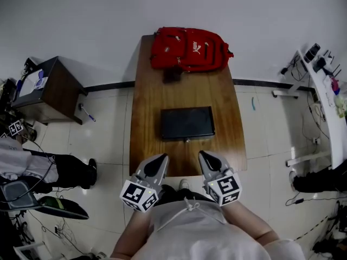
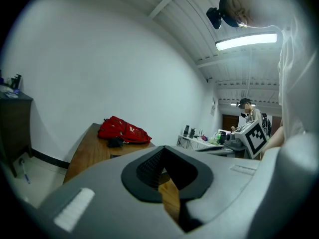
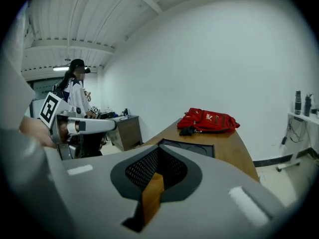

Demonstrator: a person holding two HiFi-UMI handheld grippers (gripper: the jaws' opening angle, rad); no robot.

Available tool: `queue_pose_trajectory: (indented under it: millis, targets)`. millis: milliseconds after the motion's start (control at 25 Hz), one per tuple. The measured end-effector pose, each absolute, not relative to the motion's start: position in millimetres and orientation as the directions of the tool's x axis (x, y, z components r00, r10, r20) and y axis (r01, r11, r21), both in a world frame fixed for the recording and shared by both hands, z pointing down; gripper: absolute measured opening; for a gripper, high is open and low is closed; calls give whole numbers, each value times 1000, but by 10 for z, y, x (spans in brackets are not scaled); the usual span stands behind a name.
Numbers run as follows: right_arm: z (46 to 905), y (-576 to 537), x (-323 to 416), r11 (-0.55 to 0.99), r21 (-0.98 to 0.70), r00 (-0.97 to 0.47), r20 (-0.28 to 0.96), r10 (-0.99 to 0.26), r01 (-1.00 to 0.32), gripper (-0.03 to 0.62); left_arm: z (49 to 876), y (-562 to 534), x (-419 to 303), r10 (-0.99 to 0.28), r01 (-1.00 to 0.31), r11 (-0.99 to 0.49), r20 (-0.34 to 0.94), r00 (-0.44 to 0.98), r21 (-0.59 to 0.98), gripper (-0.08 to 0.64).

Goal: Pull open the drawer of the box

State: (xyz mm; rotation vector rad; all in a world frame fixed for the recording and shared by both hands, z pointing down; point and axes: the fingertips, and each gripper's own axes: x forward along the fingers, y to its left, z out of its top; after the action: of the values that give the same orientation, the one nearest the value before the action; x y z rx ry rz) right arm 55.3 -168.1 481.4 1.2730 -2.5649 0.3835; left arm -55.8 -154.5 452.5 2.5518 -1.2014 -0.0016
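You hold both grippers side by side over the near edge of the wooden table (image 1: pixel 146 91), close to your body and well short of the box. Your left gripper (image 1: pixel 158 163) has its jaws pressed together, and its own view (image 2: pixel 167 180) shows only a thin slit between the dark ribbed pads, with bare wood seen through it and nothing held. Your right gripper (image 1: pixel 208 160) is clenched the same way and is empty too, and its own view (image 3: pixel 155 183) shows the same narrow strip of wood between the pads. The two tips point toward the far end of the table and lean slightly toward each other, but they do not touch. The black box (image 1: pixel 187 123) lies flat at the middle of the table, beyond both tips. It reads from above as one flush rectangle, with a small knob (image 1: pixel 187 140) at the middle of its near side. In the right gripper view the box (image 3: pixel 187 147) sits straight ahead, just past the jaws. At the far end of the table lies a red backpack (image 1: pixel 187 49), with a small dark pouch (image 1: pixel 172 75) touching its near side. A dark cabinet (image 1: pixel 51 85) stands on the floor to the left, and another person (image 1: pixel 32 167) is near it. A white desk (image 1: pixel 325 102) runs along the right.
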Motion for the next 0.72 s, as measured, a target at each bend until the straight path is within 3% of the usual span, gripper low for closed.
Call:
queue_pose_trajectory:
  millis: [720]
  targets:
    - [5964,-2264,323,464,-104,-423,616,-665,-880,18,5094,-2035,-653,-659,-700,-628,245,711,341,6]
